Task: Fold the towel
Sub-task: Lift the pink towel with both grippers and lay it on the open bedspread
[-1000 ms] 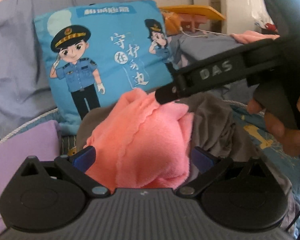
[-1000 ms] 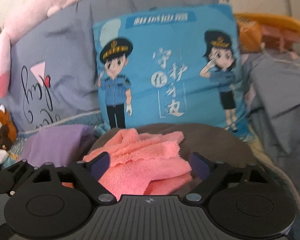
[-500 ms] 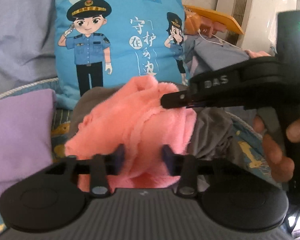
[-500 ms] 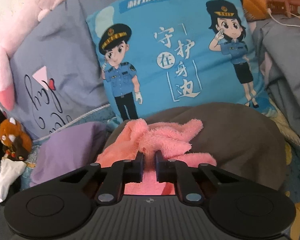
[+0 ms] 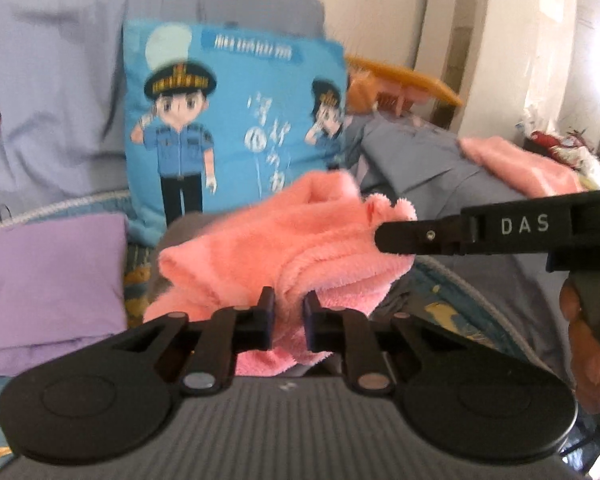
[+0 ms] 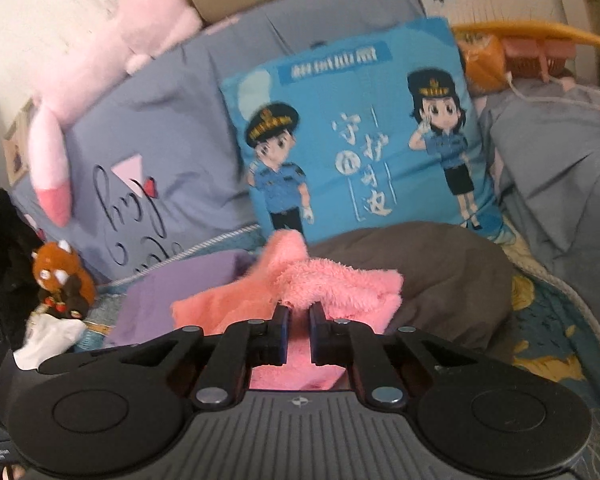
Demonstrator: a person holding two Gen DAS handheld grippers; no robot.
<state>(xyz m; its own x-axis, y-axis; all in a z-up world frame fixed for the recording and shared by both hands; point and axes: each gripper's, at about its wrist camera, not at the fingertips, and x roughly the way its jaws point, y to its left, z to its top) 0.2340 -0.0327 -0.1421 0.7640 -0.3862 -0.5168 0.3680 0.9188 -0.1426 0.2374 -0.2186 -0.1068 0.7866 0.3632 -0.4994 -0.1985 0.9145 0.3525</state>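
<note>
While bunched pink towel (image 5: pixel 284 236) lies on grey cloth (image 6: pixel 452 280), left gripper (image 5: pixel 288 312), right gripper (image 6: pixel 299 312) each pinch towel edge.

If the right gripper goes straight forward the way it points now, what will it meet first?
The right gripper is already shut on the fluffy pink towel, so it meets more towel first. Behind that probably comes the dark grey-brown cushion, then the blue cartoon police pillow; depth is unclear.

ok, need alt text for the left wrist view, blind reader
The left claw is shut on a bunched pink towel, and the right claw pinches the same towel's far right edge, a hand visible on its handle. Behind stand a blue cartoon police cushion and grey bedding; a purple cloth lies left.
</note>
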